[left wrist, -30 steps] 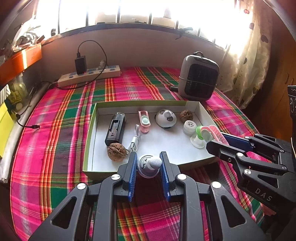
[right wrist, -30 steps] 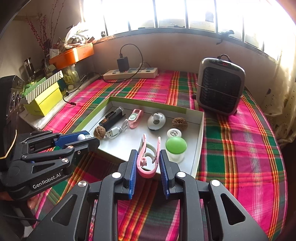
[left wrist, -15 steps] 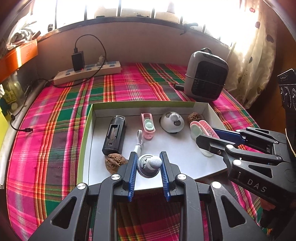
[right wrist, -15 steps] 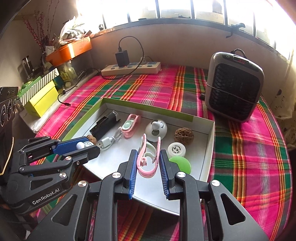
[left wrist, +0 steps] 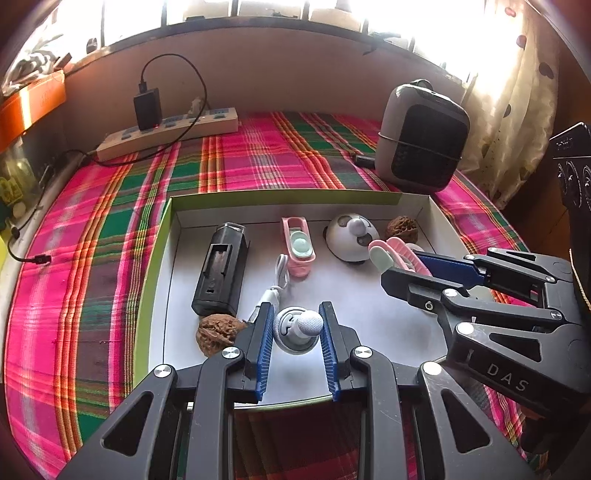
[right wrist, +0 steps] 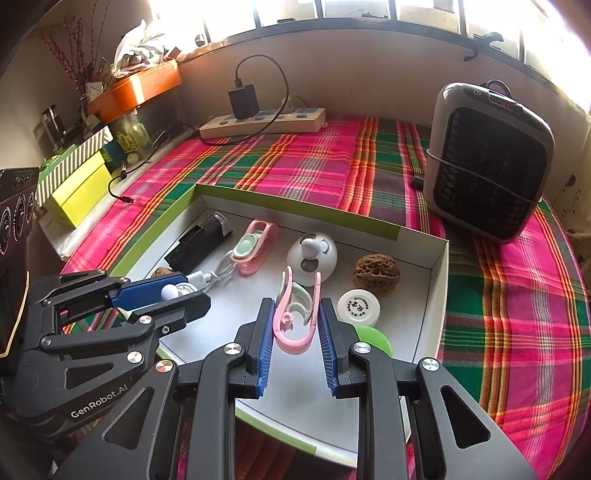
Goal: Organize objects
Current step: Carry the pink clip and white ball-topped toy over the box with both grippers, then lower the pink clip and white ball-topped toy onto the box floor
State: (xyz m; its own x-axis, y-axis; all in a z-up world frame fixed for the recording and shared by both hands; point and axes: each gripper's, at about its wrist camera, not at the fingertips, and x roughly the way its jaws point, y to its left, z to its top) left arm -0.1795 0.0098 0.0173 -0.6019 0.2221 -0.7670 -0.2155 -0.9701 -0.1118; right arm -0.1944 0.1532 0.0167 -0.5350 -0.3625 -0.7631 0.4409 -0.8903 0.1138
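Both grippers over tray (left wrist: 159,258) front edge, ready to drop: left gripper (left wrist: 297,325) clamps grey knob-like gadget (left wrist: 297,328), right gripper (right wrist: 295,319) clamps pink clip (right wrist: 295,314).

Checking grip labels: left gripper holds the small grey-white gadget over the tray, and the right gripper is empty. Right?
Not quite. The right gripper is not empty: the right wrist view shows it shut on the pink clip. The left gripper does hold the grey-white gadget over the tray.

A plaid tablecloth (right wrist: 317,166) in pink, green and orange is spread over the table. Strong daylight is let in through the barred window (right wrist: 332,11) above a brown ledge. A spotted curtain (left wrist: 517,92) is hung at the right.
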